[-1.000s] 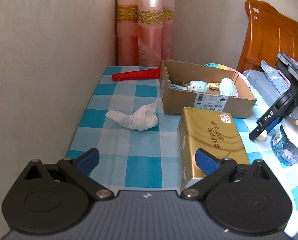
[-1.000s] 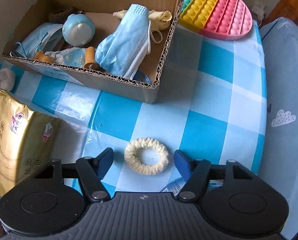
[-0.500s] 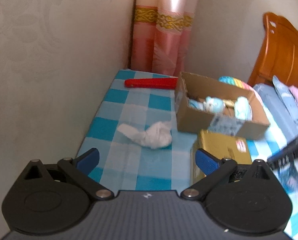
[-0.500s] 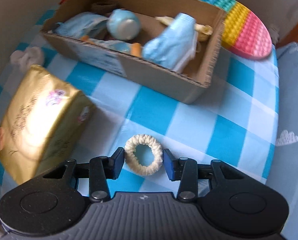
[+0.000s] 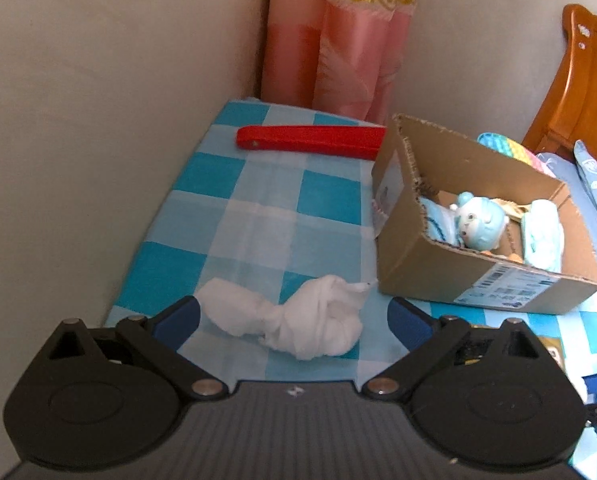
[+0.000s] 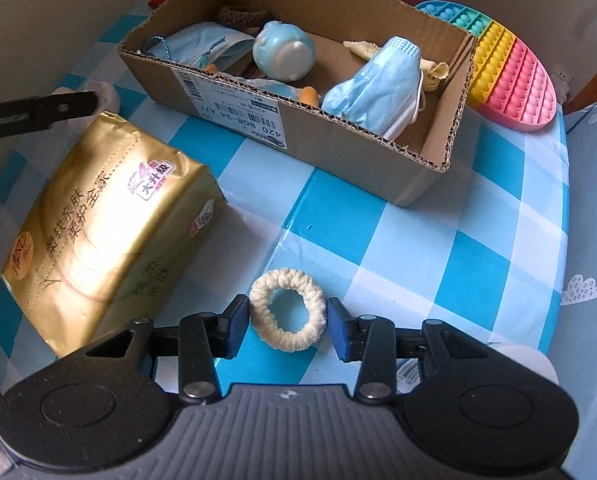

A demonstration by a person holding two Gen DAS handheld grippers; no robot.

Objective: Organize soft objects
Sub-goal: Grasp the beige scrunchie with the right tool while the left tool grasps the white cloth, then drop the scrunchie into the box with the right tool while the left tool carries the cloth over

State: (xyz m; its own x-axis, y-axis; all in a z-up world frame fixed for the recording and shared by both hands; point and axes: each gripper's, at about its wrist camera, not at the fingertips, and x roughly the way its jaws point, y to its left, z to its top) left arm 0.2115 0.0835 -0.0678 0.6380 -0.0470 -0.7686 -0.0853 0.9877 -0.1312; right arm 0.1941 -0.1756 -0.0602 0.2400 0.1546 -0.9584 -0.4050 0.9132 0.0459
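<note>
A cream scrunchie (image 6: 287, 309) sits between the blue pads of my right gripper (image 6: 286, 320), which touch its sides and hold it above the checked cloth. A crumpled white cloth (image 5: 298, 324) lies on the table between the wide-open fingers of my left gripper (image 5: 294, 314). The cardboard box (image 6: 378, 156) holds blue face masks (image 6: 378, 84), a blue toy (image 6: 284, 50) and a brown scrunchie (image 6: 244, 12). The box also shows in the left wrist view (image 5: 402, 264).
A gold tissue pack (image 6: 106, 232) lies left of the scrunchie. A rainbow pop-it mat (image 6: 510, 76) lies behind the box. A red flat tool (image 5: 310, 140) lies by the curtain (image 5: 334, 40). The wall runs along the table's left side. Bedding (image 6: 590, 240) is at the right.
My right gripper closed onto the scrunchie and lifted back with it. My left gripper moved forward and left, bringing the white cloth between its open fingers.
</note>
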